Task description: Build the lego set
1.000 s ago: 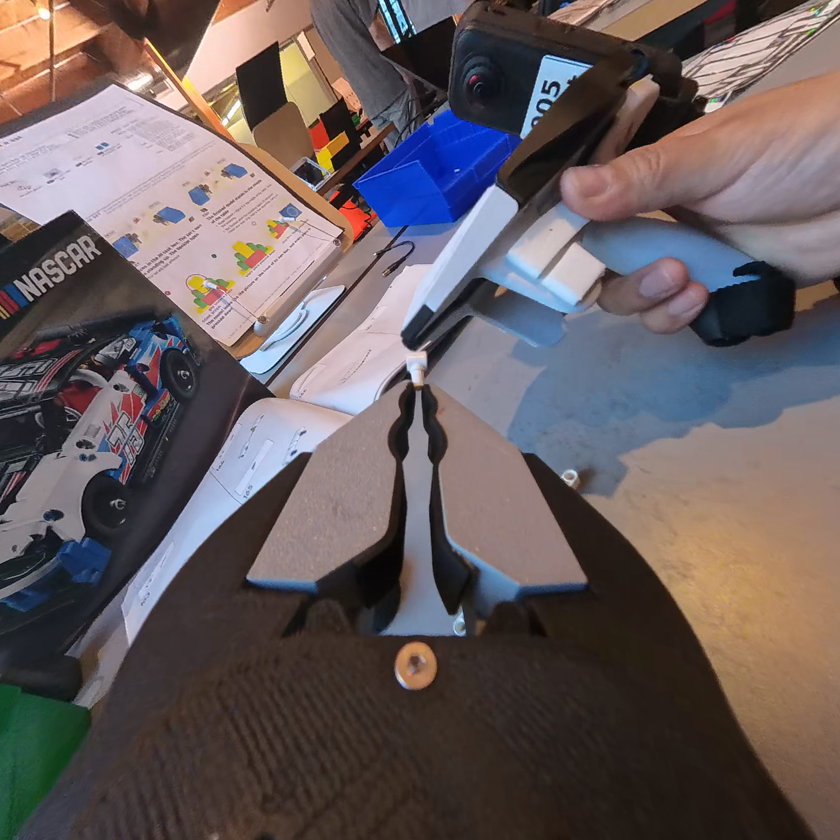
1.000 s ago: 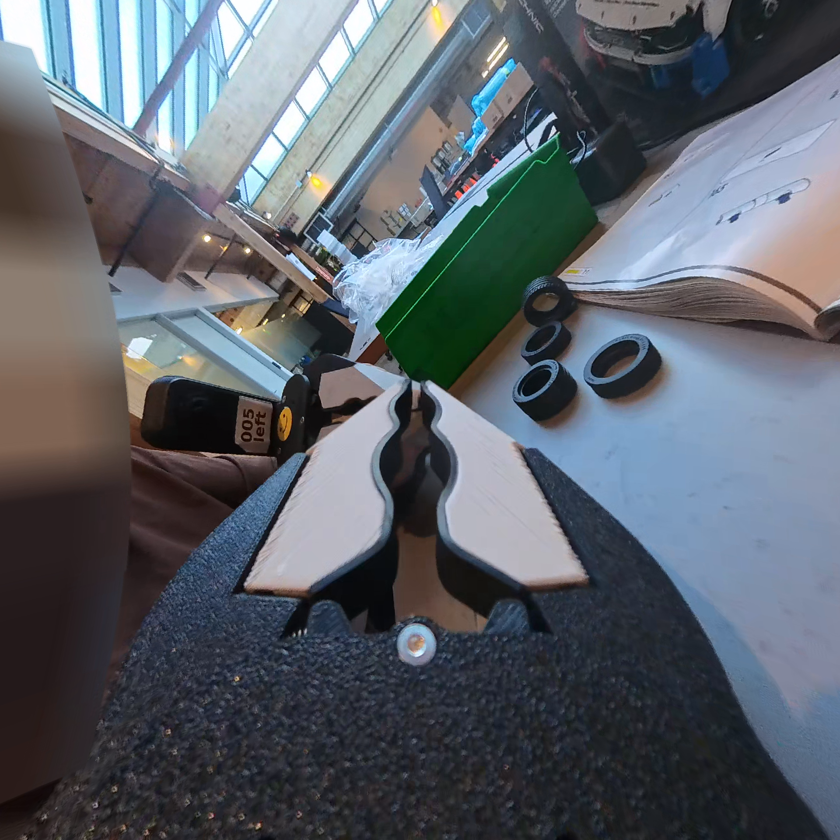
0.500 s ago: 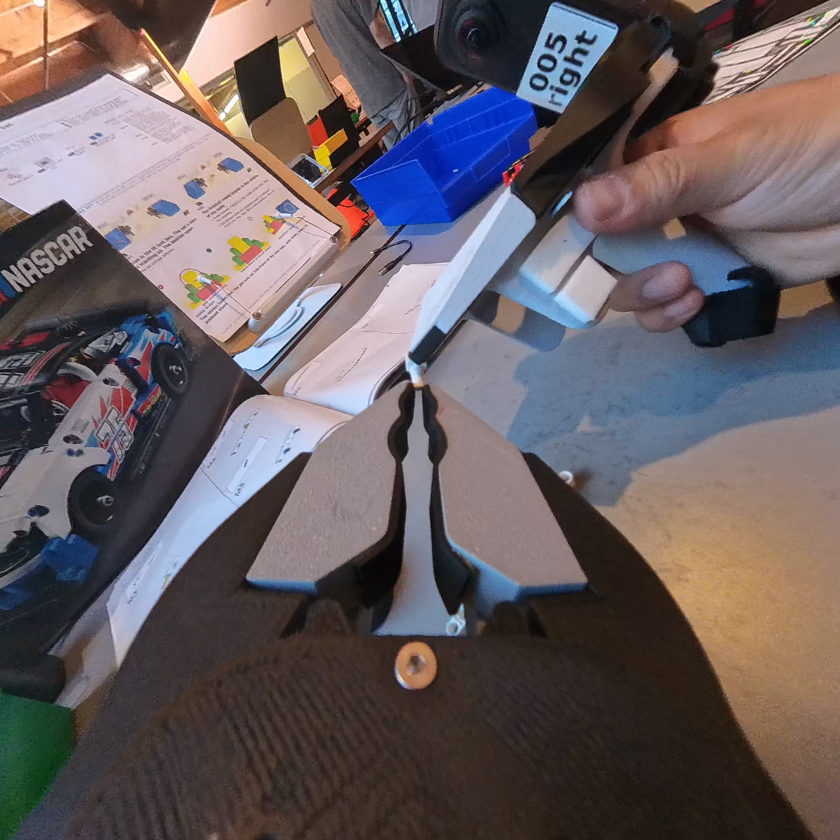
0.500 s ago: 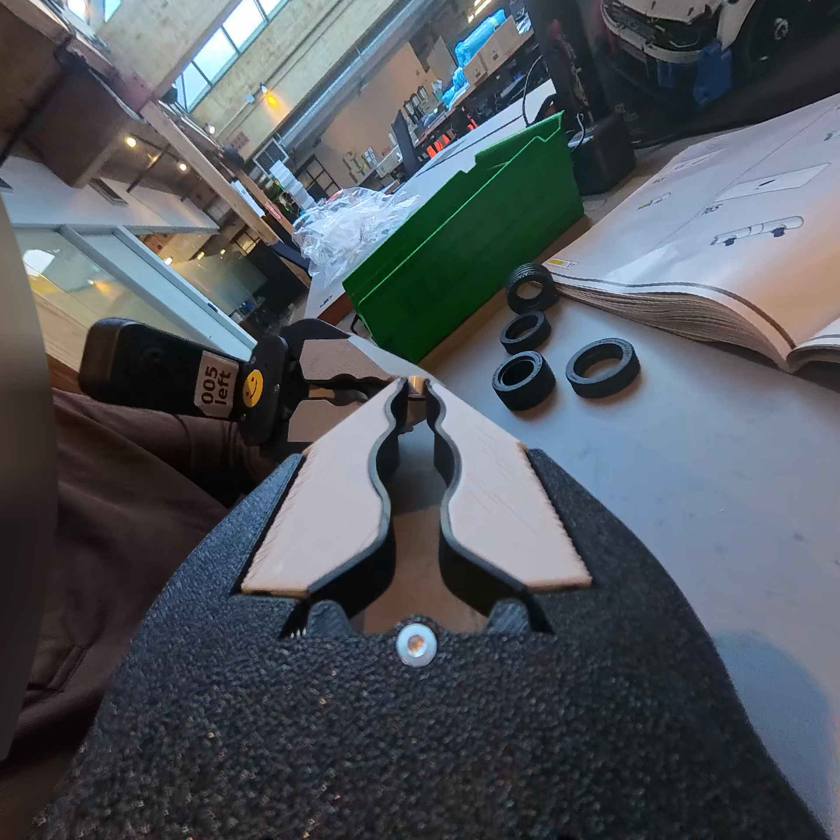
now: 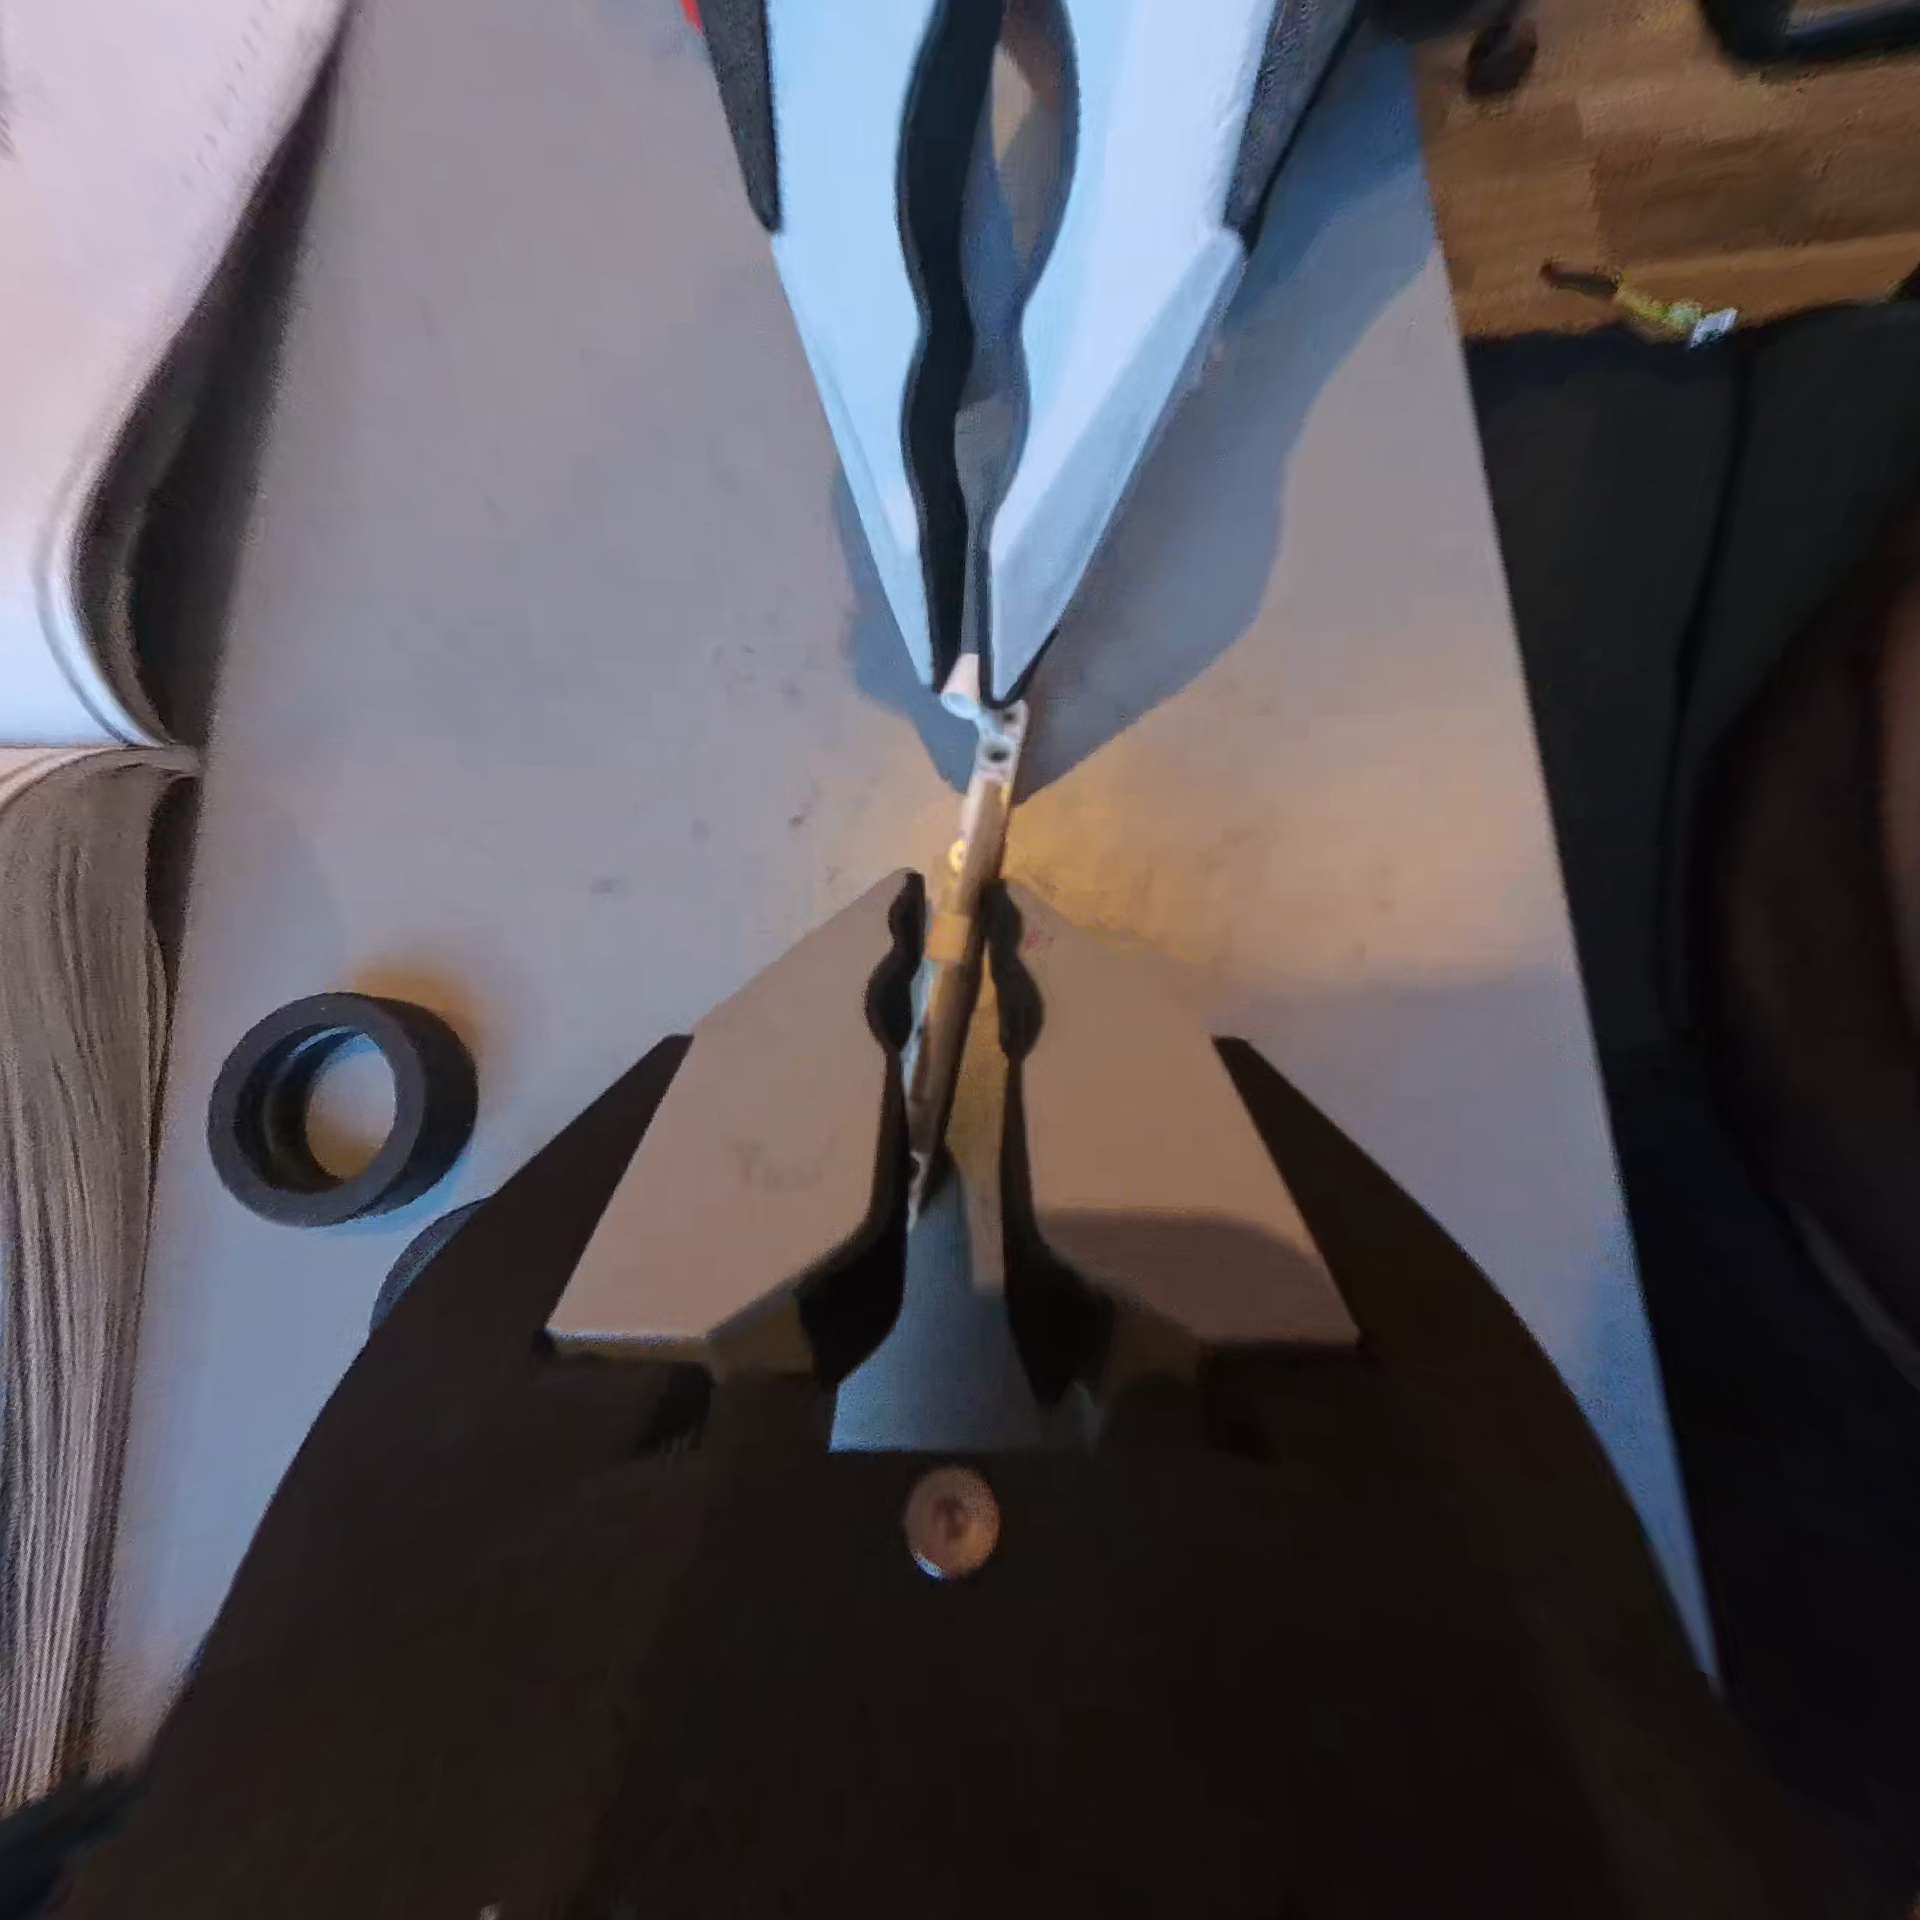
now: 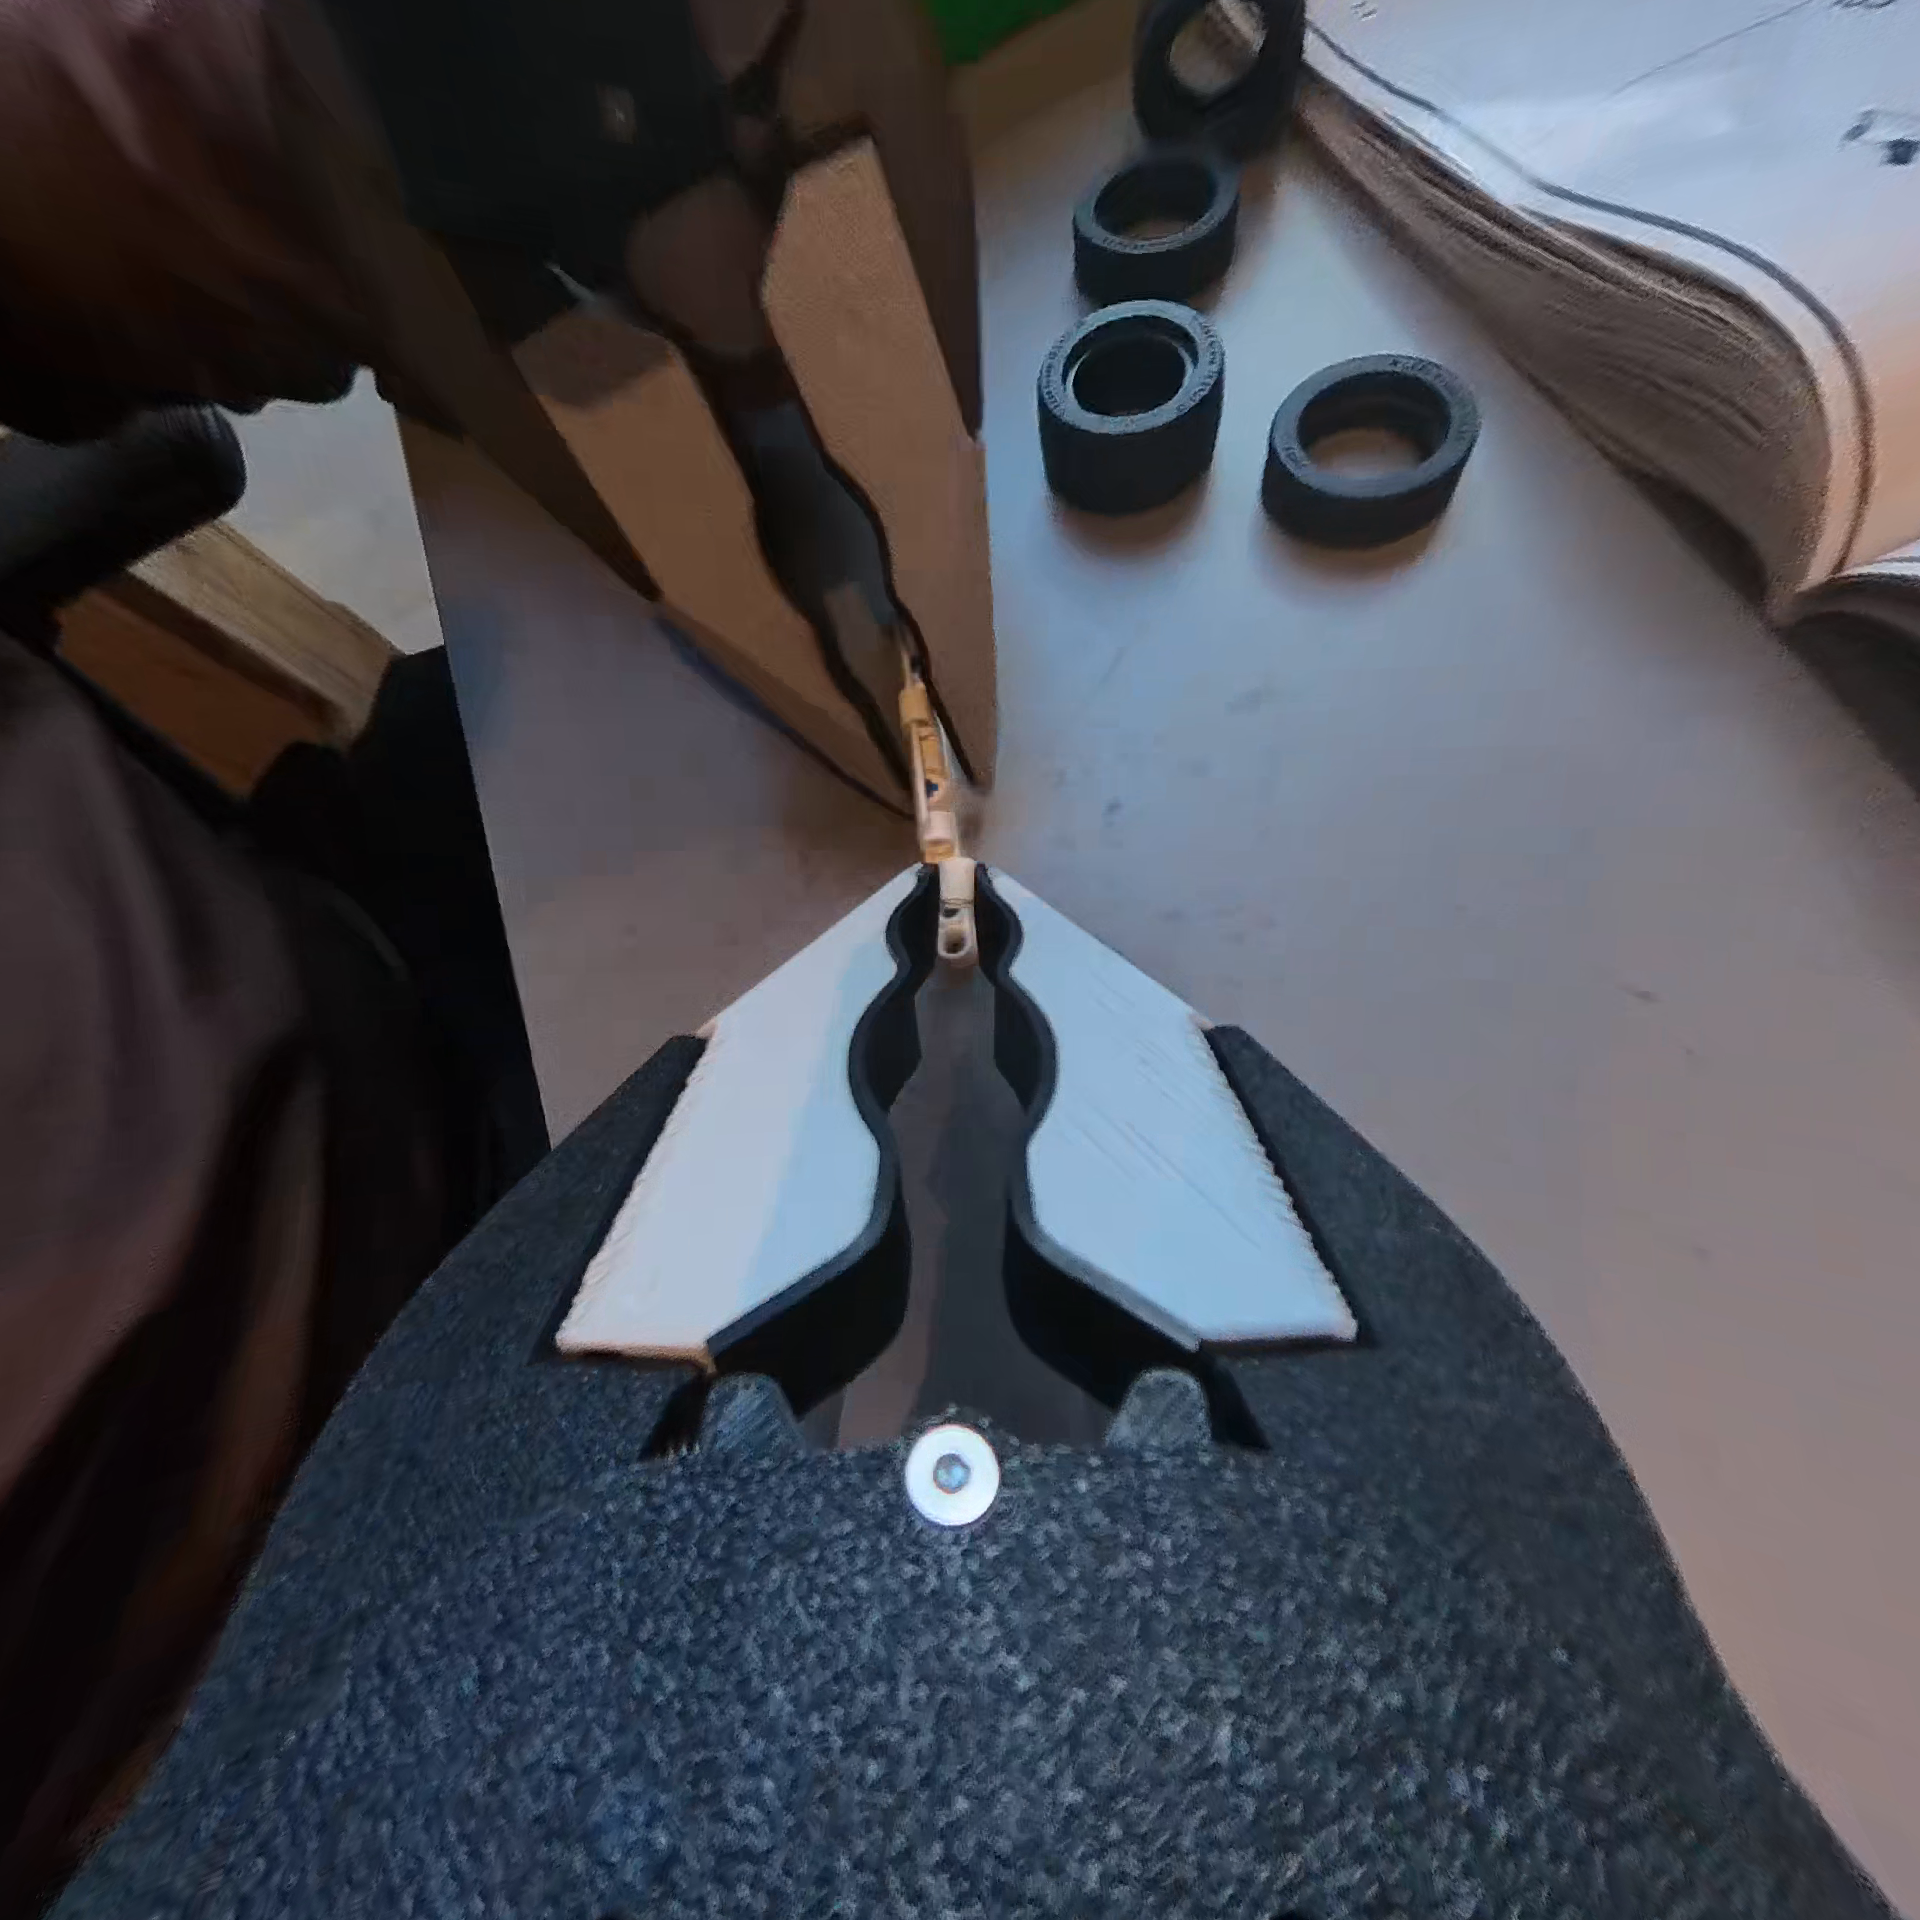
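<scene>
Left wrist view: left gripper (image 5: 954,894) clamped near its tips on a slim white lego beam with small holes (image 5: 971,831), held above the grey tabletop (image 5: 582,644), its far end meeting a small white lego connector (image 5: 961,694) pinched by the right gripper (image 5: 979,698) pointing in from above; one black rubber lego tyre (image 5: 341,1110) lying left, beside an open instruction booklet (image 5: 62,436). Right wrist view: right gripper (image 6: 954,881) closed on the white connector (image 6: 956,914), tip to tip with the left gripper (image 6: 928,774) holding the beam (image 6: 928,764); four black tyres (image 6: 1132,414) grouped upper right beside the booklet (image 6: 1621,270).

Booklet (image 5: 73,416) cut off at frame edge; top tyre (image 6: 1210,62) too.
</scene>
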`<state>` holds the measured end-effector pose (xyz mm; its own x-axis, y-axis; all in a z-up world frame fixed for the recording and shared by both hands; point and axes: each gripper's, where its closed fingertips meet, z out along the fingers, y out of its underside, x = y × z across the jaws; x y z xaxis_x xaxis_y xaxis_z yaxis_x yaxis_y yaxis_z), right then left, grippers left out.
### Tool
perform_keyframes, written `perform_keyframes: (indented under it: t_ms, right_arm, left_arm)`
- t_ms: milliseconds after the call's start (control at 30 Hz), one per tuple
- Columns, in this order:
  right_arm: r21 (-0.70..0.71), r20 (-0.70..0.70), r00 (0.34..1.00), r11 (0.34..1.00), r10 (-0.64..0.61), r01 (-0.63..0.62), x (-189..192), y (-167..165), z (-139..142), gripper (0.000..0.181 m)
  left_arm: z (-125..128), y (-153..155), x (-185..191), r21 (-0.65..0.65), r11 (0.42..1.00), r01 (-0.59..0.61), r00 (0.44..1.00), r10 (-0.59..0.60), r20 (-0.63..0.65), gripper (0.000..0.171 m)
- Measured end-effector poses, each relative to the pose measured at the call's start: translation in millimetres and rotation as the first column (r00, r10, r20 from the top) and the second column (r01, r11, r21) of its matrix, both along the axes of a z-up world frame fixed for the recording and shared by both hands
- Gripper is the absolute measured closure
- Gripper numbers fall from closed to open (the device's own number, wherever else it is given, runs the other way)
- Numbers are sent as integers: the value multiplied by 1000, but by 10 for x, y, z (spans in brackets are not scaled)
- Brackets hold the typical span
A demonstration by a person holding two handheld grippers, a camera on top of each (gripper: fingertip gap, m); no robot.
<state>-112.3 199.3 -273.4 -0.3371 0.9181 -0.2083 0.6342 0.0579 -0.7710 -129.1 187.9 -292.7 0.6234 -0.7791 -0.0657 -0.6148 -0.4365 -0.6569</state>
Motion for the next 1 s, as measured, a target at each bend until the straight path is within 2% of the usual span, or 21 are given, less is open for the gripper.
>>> perform_keyframes:
  t_ms: [367, 867, 1000]
  right_arm:
    - [72, 23, 1000, 997, -1, -1, -53, 51, -66, 175]
    - [211, 22, 999, 976, 43, -47, -61, 75, -83, 175]
    - [304, 10, 998, 950, 70, -69, -60, 77, -90, 174]
  left_arm:
    - [-40, 59, 57, -57, 994, 96, 993, -91, 71, 167]
    - [-35, 85, 46, -53, 993, 104, 989, -98, 107, 167]
    - [-35, 86, 48, -50, 993, 105, 989, -99, 109, 166]
